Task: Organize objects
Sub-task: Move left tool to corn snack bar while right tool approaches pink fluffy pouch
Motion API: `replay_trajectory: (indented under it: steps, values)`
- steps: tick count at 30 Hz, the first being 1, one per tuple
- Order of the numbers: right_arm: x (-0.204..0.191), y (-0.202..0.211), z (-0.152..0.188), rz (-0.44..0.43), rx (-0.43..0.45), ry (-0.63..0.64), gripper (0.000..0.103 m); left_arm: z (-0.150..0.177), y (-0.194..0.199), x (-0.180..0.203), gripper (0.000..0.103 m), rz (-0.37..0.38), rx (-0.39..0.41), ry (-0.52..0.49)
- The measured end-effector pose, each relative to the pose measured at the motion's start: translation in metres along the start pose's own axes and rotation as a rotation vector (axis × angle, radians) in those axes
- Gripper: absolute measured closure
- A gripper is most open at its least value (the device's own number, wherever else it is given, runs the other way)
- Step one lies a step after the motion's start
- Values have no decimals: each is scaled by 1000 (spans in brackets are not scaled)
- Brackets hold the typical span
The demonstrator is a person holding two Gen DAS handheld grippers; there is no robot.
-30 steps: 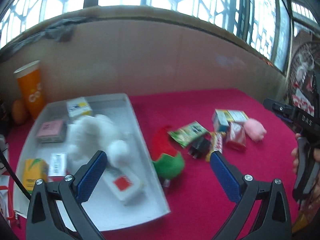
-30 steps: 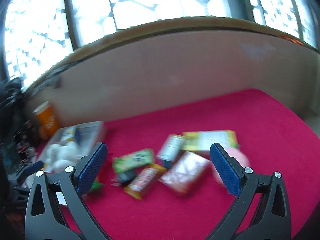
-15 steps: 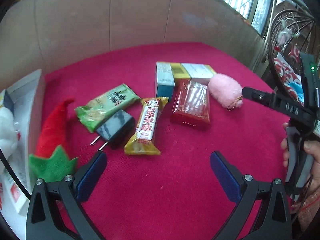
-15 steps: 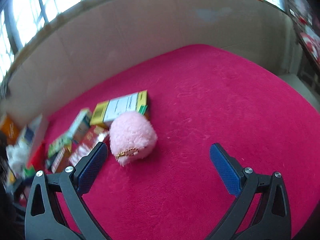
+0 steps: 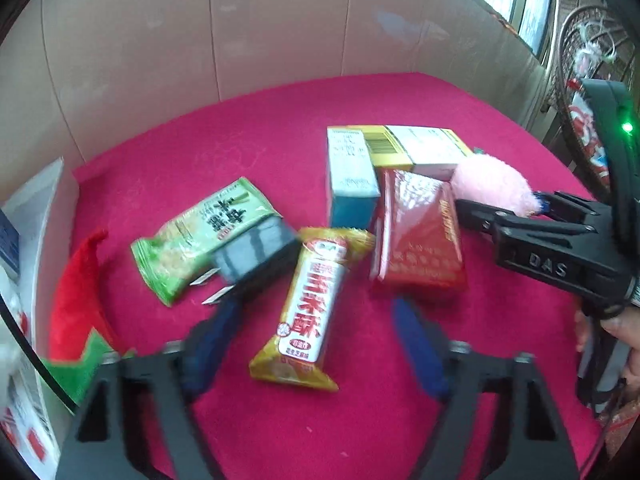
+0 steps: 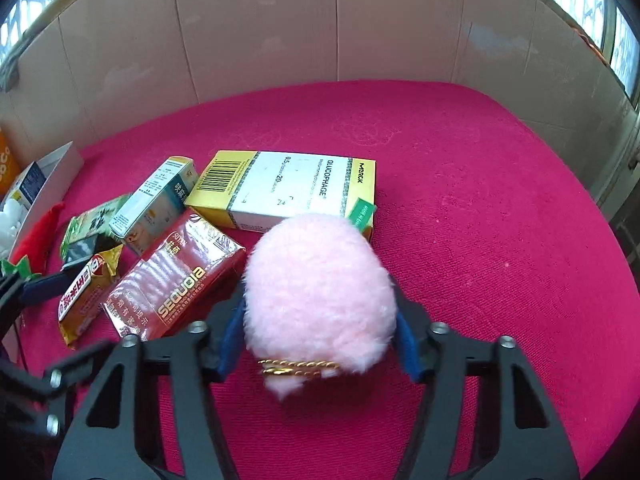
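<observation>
The pink plush lies between the right gripper jaws, which have just been closing onto its sides. The snack bar lies lengthwise between the left gripper jaws, closing but not yet touching.

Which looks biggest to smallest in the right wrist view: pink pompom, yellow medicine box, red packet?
1. pink pompom, though it is nearest the camera, so unsure.
2-3. yellow medicine box and red packet look alike.

A fluffy pink pouch with a gold chain sits low at frame centre on the red cloth. Left of it lie a red packet, a yellow snack bar, a green sachet, a black plug, and two boxes behind.
</observation>
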State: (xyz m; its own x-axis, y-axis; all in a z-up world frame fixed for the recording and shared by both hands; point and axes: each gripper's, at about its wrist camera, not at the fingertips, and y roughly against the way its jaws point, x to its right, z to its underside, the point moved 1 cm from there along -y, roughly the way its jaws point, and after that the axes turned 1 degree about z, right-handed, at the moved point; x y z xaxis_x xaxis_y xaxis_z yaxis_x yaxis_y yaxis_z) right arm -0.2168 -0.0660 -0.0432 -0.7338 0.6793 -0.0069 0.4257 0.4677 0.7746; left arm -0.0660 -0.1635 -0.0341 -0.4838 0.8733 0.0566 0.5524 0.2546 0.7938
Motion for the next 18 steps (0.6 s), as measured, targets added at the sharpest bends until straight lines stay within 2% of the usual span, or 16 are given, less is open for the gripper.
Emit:
replay_trajectory:
  steps: [1,6,8,11,14,18]
  values:
    - [0,-1,0,3,-2,3,42,-1,0,-2,49,-17,2,-6]
    - [-5,2,1,2,-1,9,42,2,3,0,57,-35,23,-27]
    - [-5,1,1,-2,1,6,45,2,4,2,70,-33,30,-42]
    - [-5,4,3,-6,5,11,49,4,6,9,83,-19,36,-88]
    - [-5,4,4,-10,7,10,49,8,10,14,84,-16,55,-125]
    - [-5,5,5,-10,10,6,50,11,17,12,84,13,74,-105]
